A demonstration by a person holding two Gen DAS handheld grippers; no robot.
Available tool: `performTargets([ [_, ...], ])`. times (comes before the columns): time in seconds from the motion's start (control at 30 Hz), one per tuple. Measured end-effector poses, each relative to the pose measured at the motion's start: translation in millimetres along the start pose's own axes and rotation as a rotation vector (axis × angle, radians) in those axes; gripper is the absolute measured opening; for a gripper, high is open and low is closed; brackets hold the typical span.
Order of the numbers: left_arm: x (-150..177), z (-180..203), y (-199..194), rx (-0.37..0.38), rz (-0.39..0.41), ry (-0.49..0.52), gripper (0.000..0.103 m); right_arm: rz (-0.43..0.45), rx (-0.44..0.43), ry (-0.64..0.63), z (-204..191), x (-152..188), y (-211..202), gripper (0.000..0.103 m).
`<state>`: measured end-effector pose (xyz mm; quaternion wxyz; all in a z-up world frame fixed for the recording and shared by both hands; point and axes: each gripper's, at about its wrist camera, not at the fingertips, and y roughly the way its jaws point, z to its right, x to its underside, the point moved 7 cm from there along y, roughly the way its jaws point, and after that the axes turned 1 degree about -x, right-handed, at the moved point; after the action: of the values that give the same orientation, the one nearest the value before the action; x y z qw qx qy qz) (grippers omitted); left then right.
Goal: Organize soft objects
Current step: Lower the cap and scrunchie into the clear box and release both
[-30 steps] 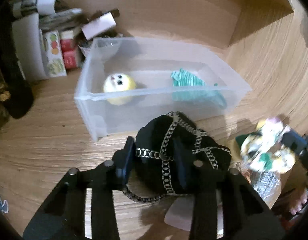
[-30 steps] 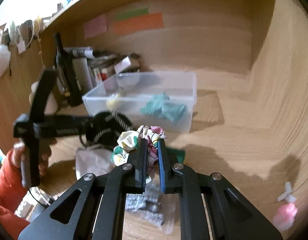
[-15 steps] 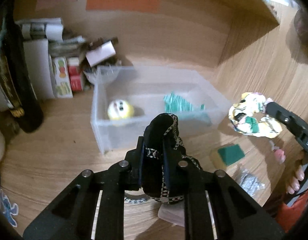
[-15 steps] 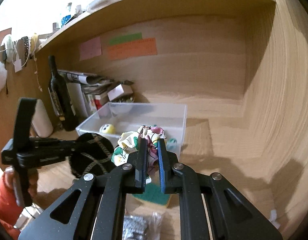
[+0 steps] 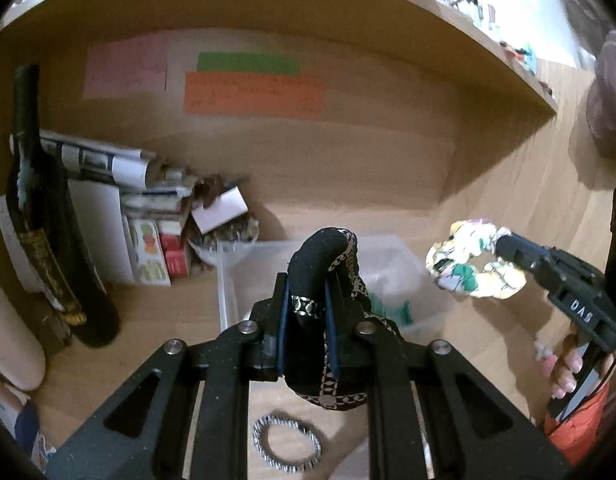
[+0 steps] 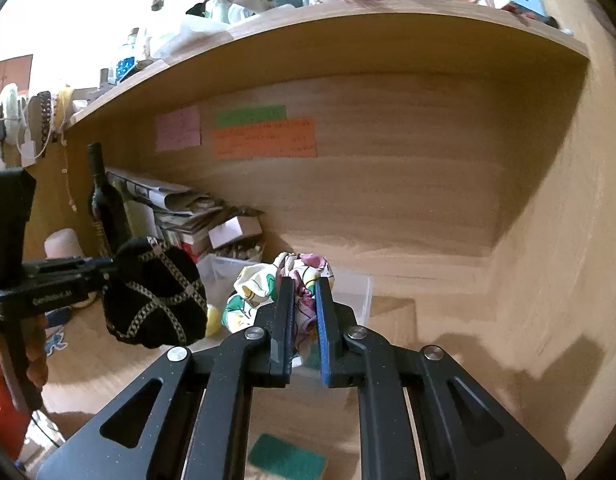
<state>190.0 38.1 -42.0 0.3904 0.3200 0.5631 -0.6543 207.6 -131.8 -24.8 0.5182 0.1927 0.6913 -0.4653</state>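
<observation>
Two hand-held grippers were seen, each closed on one soft item and held in the air above the counter (image 5: pixel 156 320). The left hand-held gripper (image 5: pixel 308 320) was clamped on a black scrunchie with silver chain trim (image 5: pixel 322 264), which was raised in front of the single clear plastic bin (image 5: pixel 228 280). The right hand-held gripper (image 6: pixel 304 312) was clamped on one floral scrunchie (image 6: pixel 264 284), held up to the right of the bin and well apart from the black one. Inside the bin, one teal knitted piece (image 5: pixel 388 310) and one small yellow ball (image 6: pixel 213 316) were partly visible. On the counter below, one beaded bracelet (image 5: pixel 286 442) and one green sponge (image 6: pixel 286 462) were lying. One dark wine bottle (image 5: pixel 40 220) was standing at the left, beside stacked papers and boxes, and three coloured notes were stuck on the back panel.
</observation>
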Motion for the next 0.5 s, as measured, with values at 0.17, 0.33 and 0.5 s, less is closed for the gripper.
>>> performTargets([
  [0.17, -13.5, 0.2, 19.8, -0.032, 0.019, 0.009, 0.015, -0.026, 0.003, -0.012, -0.7, -6.7, 23.9, 0.009],
  [0.33, -14.5, -1.6, 45.6, -0.031, -0.016, 0.003, 0.015, -0.086, 0.010, -0.035, -2.2, 0.5, 51.7, 0.009],
  [0.5, -5.6, -0.4, 76.6, -0.043, -0.074, 0.013, 0.015, -0.165, 0.002, -0.042, 0.0, 17.4, 78.2, 0.009],
])
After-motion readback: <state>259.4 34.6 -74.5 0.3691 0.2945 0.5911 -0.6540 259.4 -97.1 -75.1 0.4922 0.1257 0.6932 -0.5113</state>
